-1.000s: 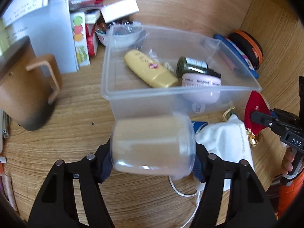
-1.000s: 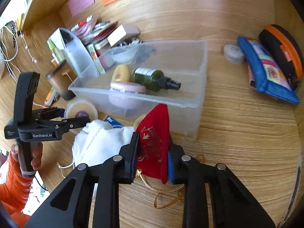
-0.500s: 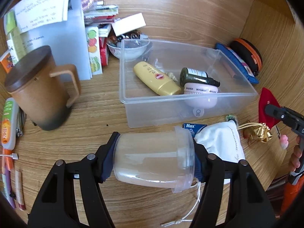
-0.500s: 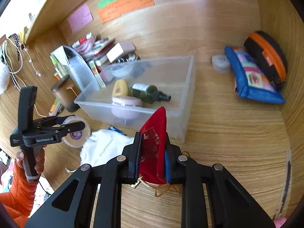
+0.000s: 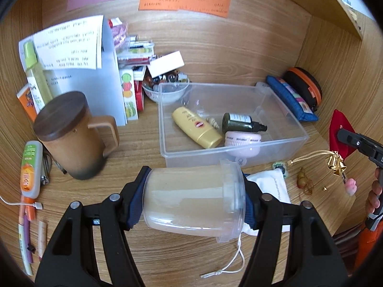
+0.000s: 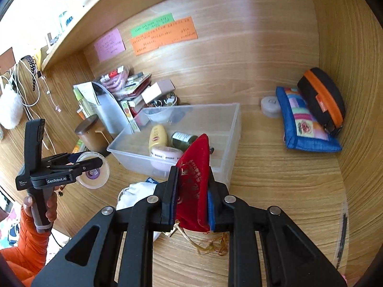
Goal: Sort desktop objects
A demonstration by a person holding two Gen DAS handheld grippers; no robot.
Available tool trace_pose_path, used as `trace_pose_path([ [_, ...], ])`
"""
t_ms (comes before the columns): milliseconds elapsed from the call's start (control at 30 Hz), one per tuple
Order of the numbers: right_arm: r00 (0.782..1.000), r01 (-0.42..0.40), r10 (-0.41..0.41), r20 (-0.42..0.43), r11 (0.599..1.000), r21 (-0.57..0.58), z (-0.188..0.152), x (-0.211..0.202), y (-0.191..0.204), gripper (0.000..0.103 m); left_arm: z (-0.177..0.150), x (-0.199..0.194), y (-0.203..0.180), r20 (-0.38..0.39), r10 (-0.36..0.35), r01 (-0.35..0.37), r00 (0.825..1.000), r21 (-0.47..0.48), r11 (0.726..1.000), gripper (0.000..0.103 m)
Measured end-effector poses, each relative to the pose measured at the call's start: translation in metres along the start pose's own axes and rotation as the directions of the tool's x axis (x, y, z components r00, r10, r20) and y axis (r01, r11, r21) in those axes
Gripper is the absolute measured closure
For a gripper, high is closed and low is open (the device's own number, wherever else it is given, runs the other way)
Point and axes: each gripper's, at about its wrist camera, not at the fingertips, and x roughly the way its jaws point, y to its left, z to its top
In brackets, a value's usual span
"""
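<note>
My left gripper [image 5: 194,203] is shut on a clear plastic jar [image 5: 191,203] lying sideways, held above the desk in front of the clear plastic bin [image 5: 282,143]. The bin holds a yellow tube [image 5: 196,128], a dark green bottle [image 5: 241,123] and a pink jar [image 5: 241,142]. My right gripper [image 6: 192,196] is shut on a red velvet pouch [image 6: 195,179] with gold cords, held up at the bin's near right; the pouch also shows in the left wrist view [image 5: 340,131]. The left gripper and jar show in the right wrist view [image 6: 92,173].
A white drawstring bag [image 5: 270,186] lies on the desk under the jar. A lidded brown mug [image 5: 69,136], papers, boxes and a bowl [image 5: 165,91] stand at the left and back. A blue pouch [image 6: 304,124] and a black-orange case [image 6: 320,98] lie at the right wall.
Both grippers have risen and pulled back from the bin with their objects. The red pouch now hangs clear of the desk with its gold bells dangling.
</note>
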Motion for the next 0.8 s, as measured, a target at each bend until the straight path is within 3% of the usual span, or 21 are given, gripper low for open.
trace_pose_path([
  [400,0.997,0.019,-0.015,0.074,0.998,-0.054,0.039,-0.013,0.006,0.085,0.033,-0.010,-0.010,0.063,0.000,-0.002,0.998,0.032,0.999,0.037],
  [800,0.995,0.027,-0.018,0.100,0.996,-0.088,0.079,0.010,0.010,0.085,0.069,0.011,-0.012,0.067,0.004,-0.008,0.998,0.060,0.998,0.037],
])
